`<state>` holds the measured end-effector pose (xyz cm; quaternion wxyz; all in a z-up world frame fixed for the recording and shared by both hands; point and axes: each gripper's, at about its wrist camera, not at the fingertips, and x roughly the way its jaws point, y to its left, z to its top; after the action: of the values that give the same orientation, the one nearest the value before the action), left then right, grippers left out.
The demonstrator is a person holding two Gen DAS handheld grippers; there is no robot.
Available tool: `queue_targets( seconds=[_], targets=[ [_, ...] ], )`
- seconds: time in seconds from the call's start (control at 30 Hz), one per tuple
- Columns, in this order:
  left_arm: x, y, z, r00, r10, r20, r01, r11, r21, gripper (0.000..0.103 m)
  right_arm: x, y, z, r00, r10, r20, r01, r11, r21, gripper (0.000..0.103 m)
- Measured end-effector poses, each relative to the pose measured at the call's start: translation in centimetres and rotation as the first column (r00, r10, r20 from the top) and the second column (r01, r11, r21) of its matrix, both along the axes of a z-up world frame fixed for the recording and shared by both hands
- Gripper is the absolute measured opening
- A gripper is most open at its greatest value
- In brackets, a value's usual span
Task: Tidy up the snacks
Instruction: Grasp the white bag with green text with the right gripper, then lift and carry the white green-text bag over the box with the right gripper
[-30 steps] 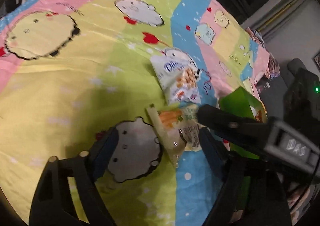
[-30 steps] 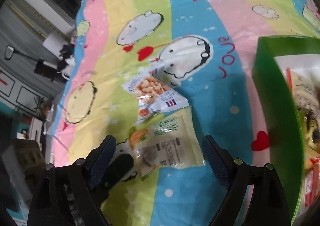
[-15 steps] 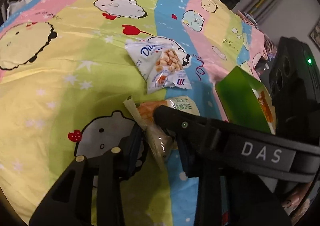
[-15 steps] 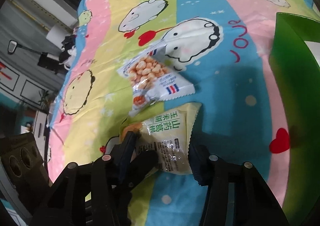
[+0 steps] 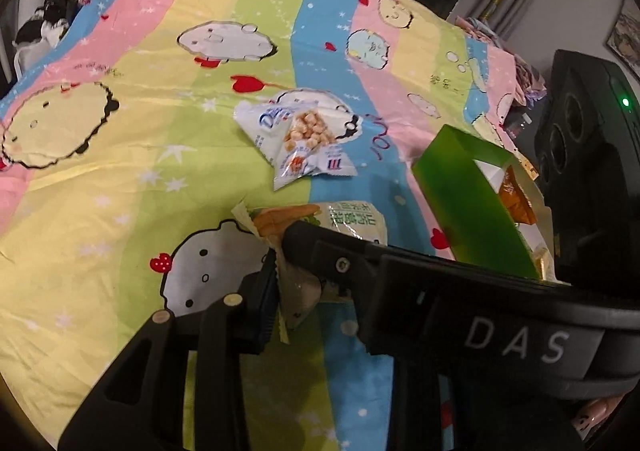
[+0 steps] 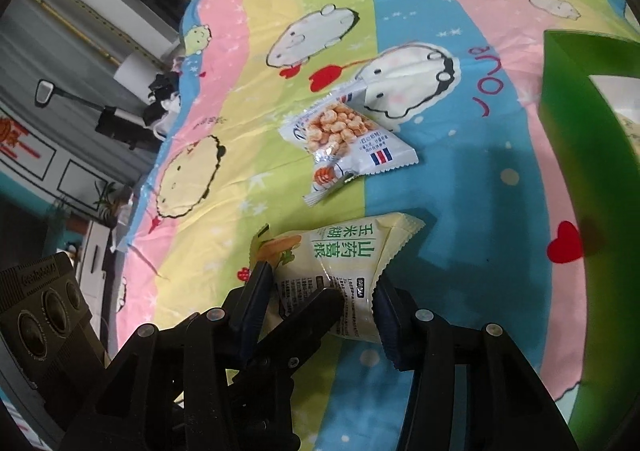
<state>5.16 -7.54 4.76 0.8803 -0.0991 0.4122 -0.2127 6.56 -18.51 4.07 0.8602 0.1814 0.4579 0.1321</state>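
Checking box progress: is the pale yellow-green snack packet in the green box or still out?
Out. The packet lies on the sheet, pinched by both grippers, beside the green box.

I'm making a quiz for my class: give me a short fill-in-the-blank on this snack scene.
1. Both grippers grip the same ___ packet.
2. The white packet lying loose pictures ___ snack balls.
3. The box holding other snacks is ___.
4. The bedsheet print shows red ___.

Missing words: pale yellow; golden; green; hearts
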Motion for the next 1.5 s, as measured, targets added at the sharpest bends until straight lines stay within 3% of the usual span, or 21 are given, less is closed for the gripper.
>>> queue_targets(
  seconds=[0.63, 1.0, 1.5],
  targets=[
    [-5.3, -1.2, 6.2, 0.981, -0.042, 0.190, 0.039, 0.999, 0.022, 0.031, -6.2, -0.6, 6.6, 0.979, -0.020, 0.202, 0.025, 0.999, -0.020, 0.052],
    [-7.6, -5.1, 10.7, 0.947, -0.105, 0.303, 0.103, 0.994, 0.023, 0.031, -9.7, -3.7, 11.3, 0.945, -0.077, 0.318, 0.092, 0.995, -0.033, 0.052],
    [-9.1, -12.0, 13.9, 0.897, -0.204, 0.392, 0.198, 0.979, 0.054, 0.031, -13.5, -10.0, 14.5, 0.882, -0.192, 0.429, 0.218, 0.976, -0.011, 0.052]
  ],
)
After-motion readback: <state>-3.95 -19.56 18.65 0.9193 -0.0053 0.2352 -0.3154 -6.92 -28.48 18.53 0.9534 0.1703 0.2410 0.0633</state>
